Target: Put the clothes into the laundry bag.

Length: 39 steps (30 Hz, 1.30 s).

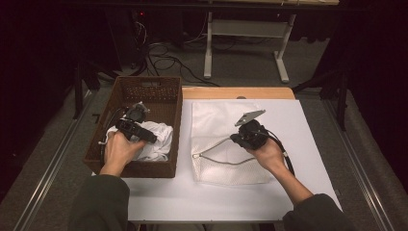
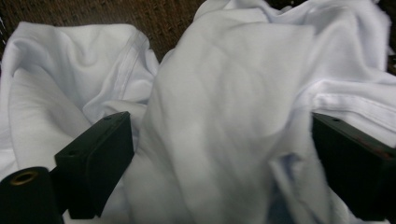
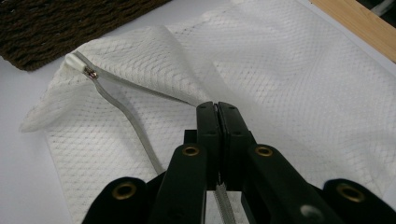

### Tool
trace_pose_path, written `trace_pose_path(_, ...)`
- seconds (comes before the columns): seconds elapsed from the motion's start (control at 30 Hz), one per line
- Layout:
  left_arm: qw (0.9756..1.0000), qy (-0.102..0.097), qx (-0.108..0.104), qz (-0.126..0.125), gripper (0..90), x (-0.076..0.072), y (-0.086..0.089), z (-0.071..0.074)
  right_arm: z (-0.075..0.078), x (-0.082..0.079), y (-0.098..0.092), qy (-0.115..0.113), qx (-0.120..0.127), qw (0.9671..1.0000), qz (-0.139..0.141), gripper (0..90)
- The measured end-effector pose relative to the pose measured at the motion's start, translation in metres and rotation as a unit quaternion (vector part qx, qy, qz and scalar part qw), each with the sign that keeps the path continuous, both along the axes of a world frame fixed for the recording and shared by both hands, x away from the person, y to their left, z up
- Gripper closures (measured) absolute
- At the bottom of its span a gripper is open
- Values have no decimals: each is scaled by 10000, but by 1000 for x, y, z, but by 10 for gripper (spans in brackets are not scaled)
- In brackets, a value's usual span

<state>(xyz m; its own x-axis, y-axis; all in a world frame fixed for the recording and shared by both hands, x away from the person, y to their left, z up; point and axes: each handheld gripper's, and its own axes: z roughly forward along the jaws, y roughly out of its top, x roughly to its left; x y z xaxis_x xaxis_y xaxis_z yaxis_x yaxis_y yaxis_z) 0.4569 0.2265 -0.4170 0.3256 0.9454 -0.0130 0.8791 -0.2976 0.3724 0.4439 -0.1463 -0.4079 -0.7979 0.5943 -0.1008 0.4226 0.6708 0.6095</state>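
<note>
Two grippers work: the left gripper [image 2: 219, 154], jaws wide, straddles white cloth [image 2: 224, 116] in the wicker basket [image 1: 126, 89]; the right gripper [image 3: 217, 116] — seen close — pinches the mesh bag [image 3: 289, 84] at its zipper edge on the table [image 1: 308, 144].

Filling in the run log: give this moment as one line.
left claw: open over white cloth in basket | right claw: shut on mesh bag zipper edge

The cloth [image 2: 224, 116] runs off the left gripper view's edges; it hides most of the basket [image 2: 163, 18], perhaps its floor too.
</note>
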Motion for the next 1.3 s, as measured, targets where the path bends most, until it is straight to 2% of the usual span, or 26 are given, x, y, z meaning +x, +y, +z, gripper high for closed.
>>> trace_pose_path(0.1, 9999, 86, -75, 116, 35, 5, 5, -7, -1, -1, 1, 24, -19, 10000, -38, 895)
trace_pose_path(0.2, 9996, 173, -64, 193, 10, 11, 7, -12, 0, -2, 1, 15, -37, 10000, -25, 895)
trace_pose_path(0.43, 9990, 311, -51, 302, 0, 21, 8, -22, -1, 0, -2, 23, -9, 10000, -66, 894)
trace_pose_path(0.67, 9980, 514, -157, 325, 0, 27, 11, -30, -1, -1, -1, 14, -43, 10000, -19, 894)
trace_pose_path(0.83, 9975, 591, -250, 306, 0, 29, 12, -38, -2, -1, -1, 29, 4, 10000, -69, 894)
trace_pose_path(1.0, 9965, 689, -376, 294, 0, 30, 14, -45, -3, -1, 0, 1, -63, 10000, -34, 894)
trace_pose_path(1.3, 9957, 830, -363, 193, 0, 29, 8, -54, -3, 0, 1, 0, -29, 10000, -94, 894)
